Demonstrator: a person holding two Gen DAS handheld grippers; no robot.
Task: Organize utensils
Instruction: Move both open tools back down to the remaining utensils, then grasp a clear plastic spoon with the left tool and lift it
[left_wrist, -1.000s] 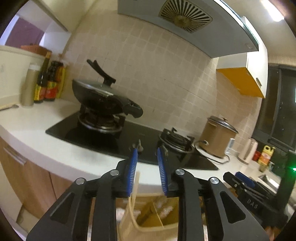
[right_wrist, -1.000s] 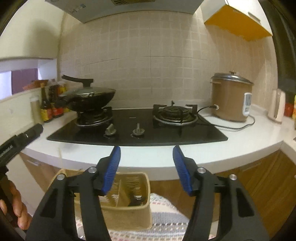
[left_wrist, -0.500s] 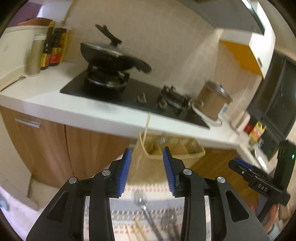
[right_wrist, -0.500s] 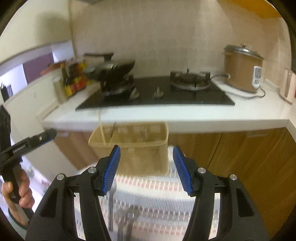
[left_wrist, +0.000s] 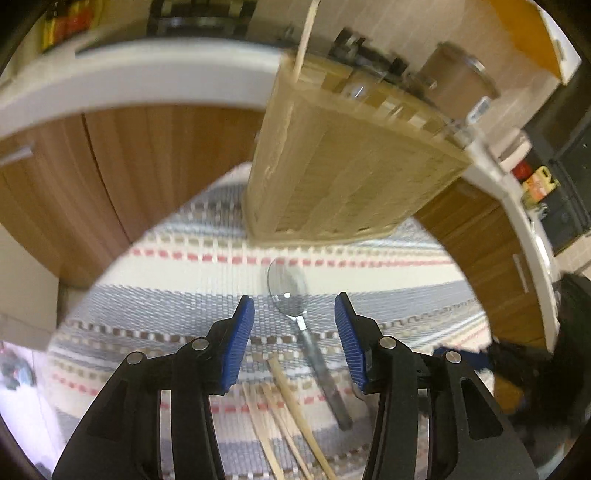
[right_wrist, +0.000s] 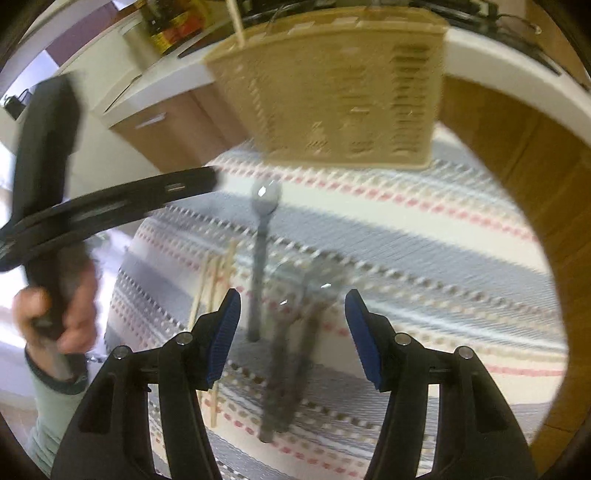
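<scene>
Setting: a striped woven mat (left_wrist: 177, 266) lies in front of wooden cabinet doors (left_wrist: 147, 147) under a white counter edge (left_wrist: 129, 70); both views are blurred.
Basket: a tan slatted utensil basket (left_wrist: 347, 177) stands on the far part of the mat, near the cabinets. One pale stick (left_wrist: 304, 37) pokes up from its left corner.
Spoon: a metal spoon (left_wrist: 291, 295) lies flat on the mat just in front of the basket, bowl toward the basket, handle running back toward the camera.
Chopsticks: several pale wooden chopsticks (left_wrist: 288, 417) lie loose on the mat to the left of the spoon handle.
More cutlery: in the right wrist view, two or three further metal utensils (right_wrist: 295, 332) lie beside the spoon, to its right; blur hides what kind they are.
Left gripper: the left gripper (left_wrist: 293, 339) hangs above the mat with its blue pads wide apart, holding nothing; the spoon bowl shows between them.
Right gripper: the right gripper (right_wrist: 291, 332) also stands wide and holds nothing, above the blurred metal utensils.
Left hand: in the right wrist view, the person's left hand (right_wrist: 62, 310) wraps the black handle of the other tool.
</scene>
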